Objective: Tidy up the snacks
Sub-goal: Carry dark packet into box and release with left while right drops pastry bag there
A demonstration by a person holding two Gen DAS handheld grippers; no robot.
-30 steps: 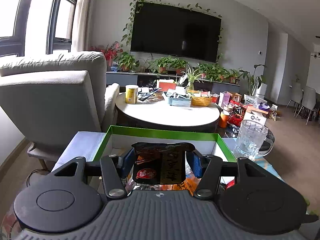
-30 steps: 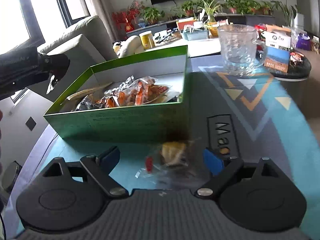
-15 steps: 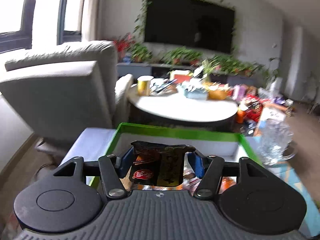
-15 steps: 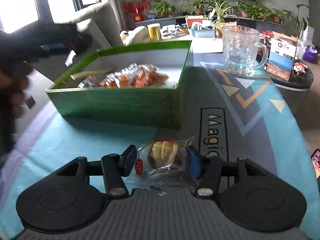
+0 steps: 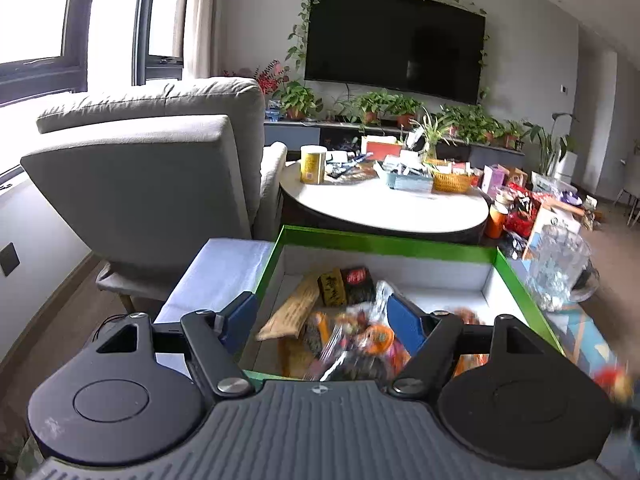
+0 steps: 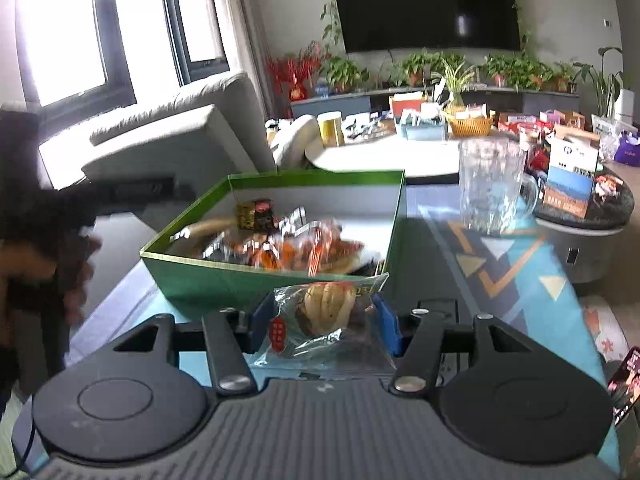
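The left gripper (image 5: 322, 314) hangs over the near left corner of the green snack box (image 5: 384, 240), its blue pads spreading apart with nothing pinched between them; the dark snack packet (image 5: 346, 285) with yellow characters, too small to read, lies loose inside on the pile of snacks (image 5: 352, 340), near the far wall. Inside the box, bare white floor shows only at the far right corner. The right gripper (image 6: 324, 316) is clamped at a middling width on a clear bread packet (image 6: 326, 312) bearing a small red label, unreadable, held just in front of the box's near wall. To the right of the box the patterned blue table mat (image 6: 520, 272) lies free up to the glass mug (image 6: 494, 184). A grey armchair (image 5: 160, 168) stands close on the left, and a round white coffee table (image 5: 384, 210) crowded with containers sits beyond, below a wall-mounted television (image 5: 394, 42) framed by trailing plants.
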